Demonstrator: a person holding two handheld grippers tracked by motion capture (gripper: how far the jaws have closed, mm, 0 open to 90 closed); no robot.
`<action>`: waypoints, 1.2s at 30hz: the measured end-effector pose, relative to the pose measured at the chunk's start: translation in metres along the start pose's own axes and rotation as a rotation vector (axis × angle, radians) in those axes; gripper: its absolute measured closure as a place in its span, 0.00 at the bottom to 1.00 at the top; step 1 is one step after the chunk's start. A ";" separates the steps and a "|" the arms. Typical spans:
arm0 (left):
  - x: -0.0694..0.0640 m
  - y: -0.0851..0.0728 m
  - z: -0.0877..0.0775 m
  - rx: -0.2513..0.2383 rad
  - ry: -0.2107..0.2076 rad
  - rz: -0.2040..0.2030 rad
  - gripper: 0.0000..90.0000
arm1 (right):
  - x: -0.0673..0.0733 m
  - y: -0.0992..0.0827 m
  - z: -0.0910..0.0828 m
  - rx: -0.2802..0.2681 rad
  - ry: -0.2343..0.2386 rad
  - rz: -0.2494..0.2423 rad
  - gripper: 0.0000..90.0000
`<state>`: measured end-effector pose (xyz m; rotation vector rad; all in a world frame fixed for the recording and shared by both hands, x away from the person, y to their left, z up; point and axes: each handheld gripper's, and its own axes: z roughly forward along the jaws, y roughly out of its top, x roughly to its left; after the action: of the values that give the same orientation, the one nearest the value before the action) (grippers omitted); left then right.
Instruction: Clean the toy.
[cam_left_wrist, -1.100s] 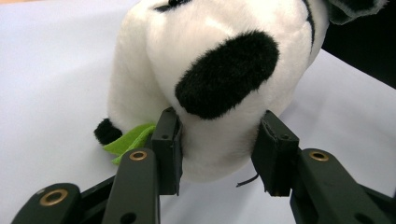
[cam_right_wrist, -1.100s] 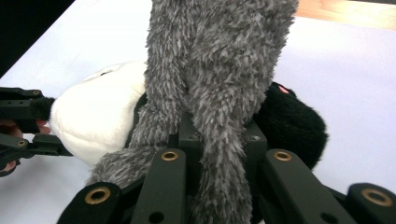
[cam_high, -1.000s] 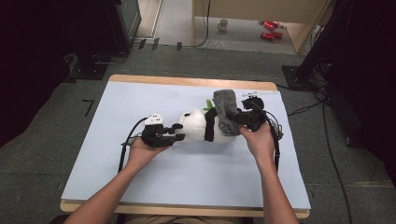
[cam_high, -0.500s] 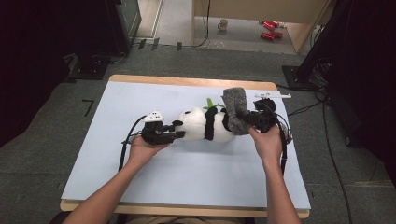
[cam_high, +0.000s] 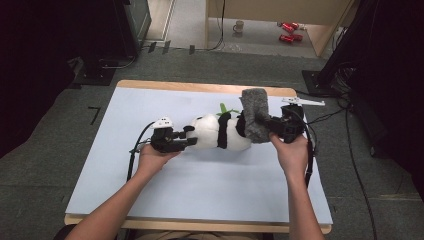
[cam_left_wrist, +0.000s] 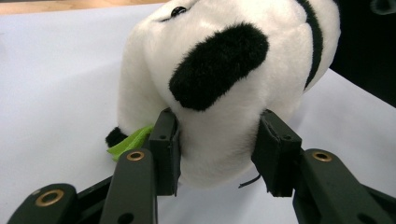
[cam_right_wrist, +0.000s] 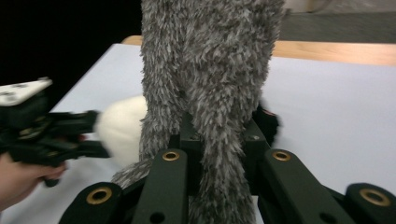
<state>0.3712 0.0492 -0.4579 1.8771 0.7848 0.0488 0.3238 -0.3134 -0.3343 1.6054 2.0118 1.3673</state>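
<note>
The left tongs (cam_left_wrist: 217, 149) are being pressed half-closed onto the plush panda's (cam_high: 220, 132) head mid-counter (cam_high: 100, 165) while the grey fuzzy cloth (cam_high: 255, 120) at its far end is being pinched tight by the right tongs (cam_right_wrist: 219, 154), so the cloth is likely being risked slipping free if tugged.

The grey fuzzy cloth (cam_right_wrist: 210, 93) hides the panda's (cam_high: 220, 132) far end, its top cut off.

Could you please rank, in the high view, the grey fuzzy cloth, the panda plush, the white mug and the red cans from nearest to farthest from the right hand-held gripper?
1. Grey fuzzy cloth: clamped in the right hand-held gripper.
2. Panda plush: just to its left on the table.
3. Red cans: on the floor beyond the table.
4. White mug: on the floor, left of the cans.
</note>
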 end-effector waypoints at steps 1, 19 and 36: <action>0.000 0.000 0.000 0.001 -0.001 0.001 0.62 | 0.007 0.000 0.002 0.001 0.026 -0.009 0.87; 0.006 -0.001 -0.001 0.007 0.004 0.113 0.39 | 0.008 -0.033 0.058 0.153 0.081 -0.024 0.86; 0.015 -0.006 0.019 -0.051 0.032 0.109 0.47 | 0.002 -0.024 0.065 0.125 0.108 -0.006 0.86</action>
<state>0.3867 0.0431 -0.4764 1.8727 0.6963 0.1666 0.3512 -0.2777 -0.3868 1.6064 2.2025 1.3789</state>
